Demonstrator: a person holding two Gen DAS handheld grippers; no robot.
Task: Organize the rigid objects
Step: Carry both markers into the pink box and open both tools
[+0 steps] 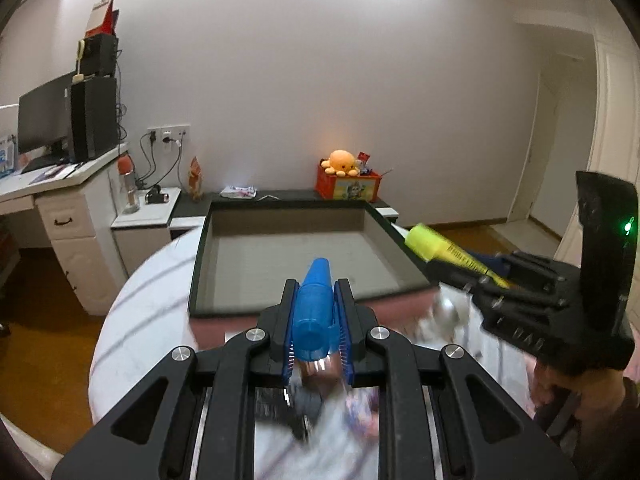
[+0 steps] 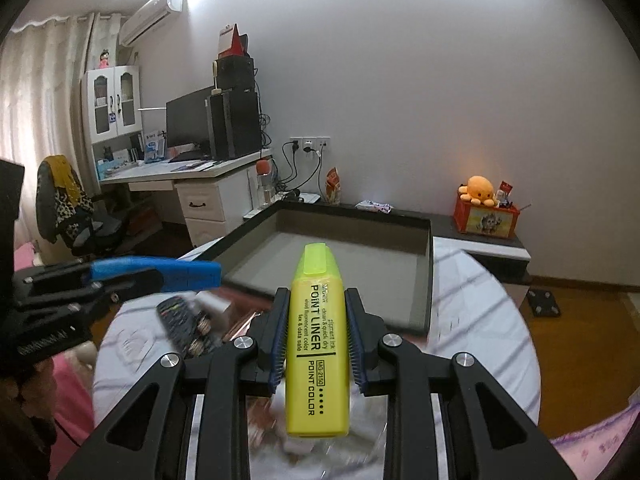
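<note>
Left tool (image 1: 316,312) is pinching a blue marker (image 1: 314,312) and right tool (image 2: 316,332) is gripping a yellow highlighter (image 2: 318,340), both hovering just before the grey tray (image 1: 304,256) on the round desk (image 1: 144,312).

The left gripper (image 1: 316,312) holds a blue plastic marker (image 1: 314,312) over the near edge of the round white table (image 1: 140,320). To its right, the right gripper (image 2: 316,332) holds a yellow plastic highlighter (image 2: 318,340). Both tips point at the dark-rimmed square grey tray (image 1: 288,248) lying further back on the table. Far behind the tray, right, a red toy box (image 1: 347,188) carries an orange plush octopus (image 1: 341,162).
</note>
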